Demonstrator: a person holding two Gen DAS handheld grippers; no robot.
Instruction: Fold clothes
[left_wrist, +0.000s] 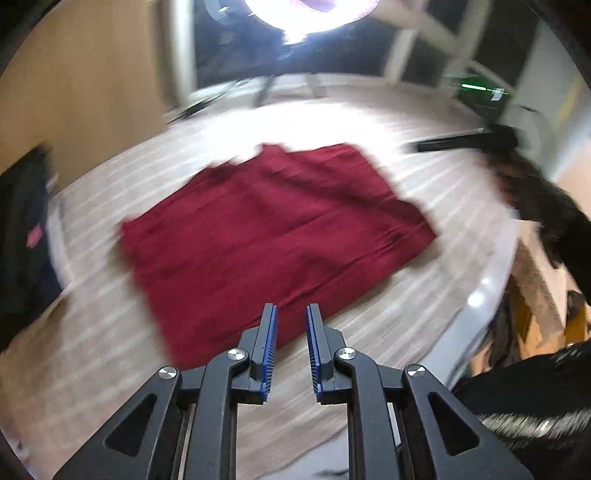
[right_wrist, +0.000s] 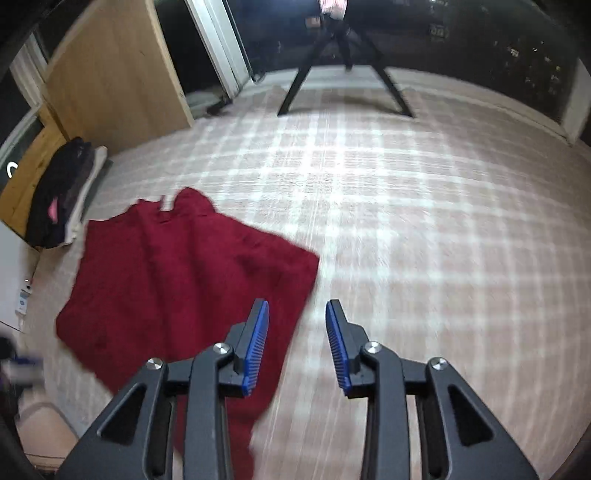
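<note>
A dark red garment (left_wrist: 273, 236) lies flat, folded into a rough rectangle, on a plaid-covered table (left_wrist: 424, 306). My left gripper (left_wrist: 291, 310) hovers above its near edge, jaws a small gap apart and empty. In the right wrist view the same garment (right_wrist: 184, 280) lies to the left. My right gripper (right_wrist: 297, 306) is open and empty above the garment's right edge and the plaid cloth (right_wrist: 406, 221). The left view is motion-blurred.
A stack of dark folded clothes (right_wrist: 62, 192) sits at the table's left edge, also in the left wrist view (left_wrist: 26, 229). A black tripod (right_wrist: 343, 66) stands at the far side. The other gripper and a dark sleeve (left_wrist: 535, 206) show at right. Wooden panel (right_wrist: 118, 74) behind.
</note>
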